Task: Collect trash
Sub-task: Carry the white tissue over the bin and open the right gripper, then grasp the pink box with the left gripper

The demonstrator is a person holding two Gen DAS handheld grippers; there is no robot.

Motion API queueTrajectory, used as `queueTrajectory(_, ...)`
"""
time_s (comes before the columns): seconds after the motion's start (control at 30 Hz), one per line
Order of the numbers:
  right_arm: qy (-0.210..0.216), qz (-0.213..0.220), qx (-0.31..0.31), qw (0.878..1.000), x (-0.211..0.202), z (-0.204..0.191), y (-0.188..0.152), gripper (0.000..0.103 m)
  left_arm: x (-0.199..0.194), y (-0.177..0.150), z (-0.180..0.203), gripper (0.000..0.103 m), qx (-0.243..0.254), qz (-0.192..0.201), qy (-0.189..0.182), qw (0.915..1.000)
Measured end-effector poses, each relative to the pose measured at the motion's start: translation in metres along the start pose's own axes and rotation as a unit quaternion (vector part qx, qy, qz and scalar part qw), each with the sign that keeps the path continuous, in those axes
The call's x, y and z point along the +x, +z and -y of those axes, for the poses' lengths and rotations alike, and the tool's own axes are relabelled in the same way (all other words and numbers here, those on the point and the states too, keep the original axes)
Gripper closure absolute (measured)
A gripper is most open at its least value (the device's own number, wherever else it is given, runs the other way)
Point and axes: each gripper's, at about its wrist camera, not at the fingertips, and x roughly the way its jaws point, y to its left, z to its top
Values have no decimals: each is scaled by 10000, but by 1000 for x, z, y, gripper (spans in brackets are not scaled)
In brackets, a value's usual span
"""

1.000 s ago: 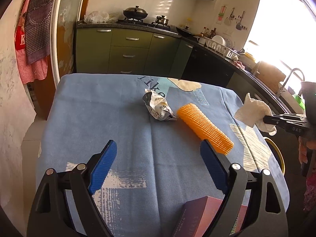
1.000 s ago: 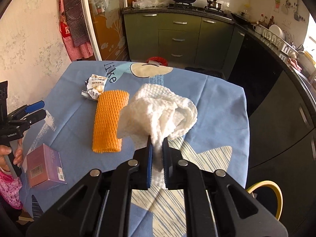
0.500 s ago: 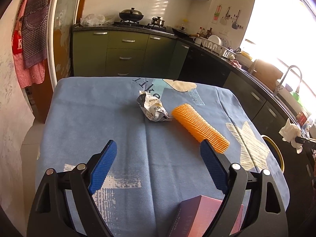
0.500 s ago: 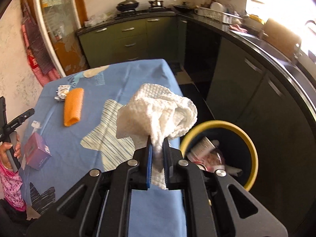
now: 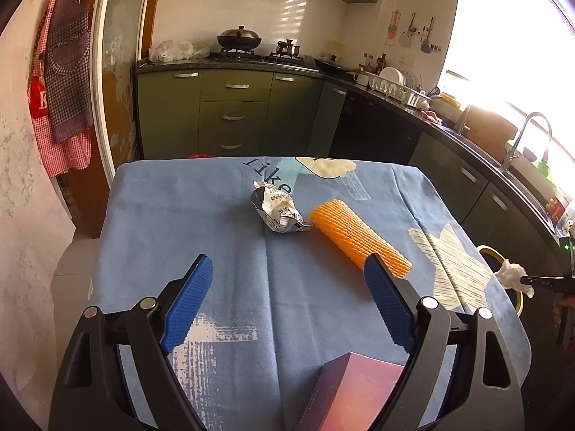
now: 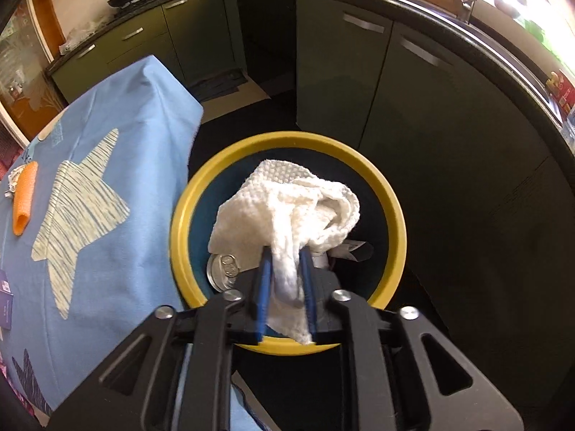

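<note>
My right gripper (image 6: 285,251) points down over the yellow-rimmed trash bin (image 6: 187,194), and its jaws are opening. The white crumpled tissue (image 6: 284,197) still hangs between the blue pads, above the bin's mouth. A drink can (image 6: 224,269) and other scraps lie inside the bin. My left gripper (image 5: 287,262) hovers open and empty over the blue tablecloth (image 5: 179,215). Ahead of it lie a crumpled silver wrapper (image 5: 278,210) and an orange foam net sleeve (image 5: 355,237). The tissue (image 5: 512,274) also shows at the far right of the left wrist view.
A pink box (image 5: 355,391) sits at the table's near edge under my left gripper. The bin stands on the floor close against the table's right side. Dark green cabinets (image 6: 413,115) run behind the bin, and a counter with a stove is beyond the table.
My right gripper swung off the table and down over the bin, carrying the tissue, and its pads have parted. The left gripper stayed open and rose slightly.
</note>
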Motion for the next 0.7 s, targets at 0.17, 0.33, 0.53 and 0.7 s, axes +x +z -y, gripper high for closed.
queueTrajectory(0.17,-94,121,283,9995,3,13,-6,44,-4,-2,12,18,170,-90,43,9998)
queueTrajectory(0.33,104,228,180,9995,-9,7,-18,43,-9,0,26,18,327,-172,-13,9993)
queueTrajectory(0.53,484,401,70,9980,-23,-4,-26,40,-23,-5,47,13,531,-338,-241,9977)
queueTrajectory(0.7,697,476,-75,9964,-34,-16,-34,40,-35,-23,59,11,815,-488,-203,9953)
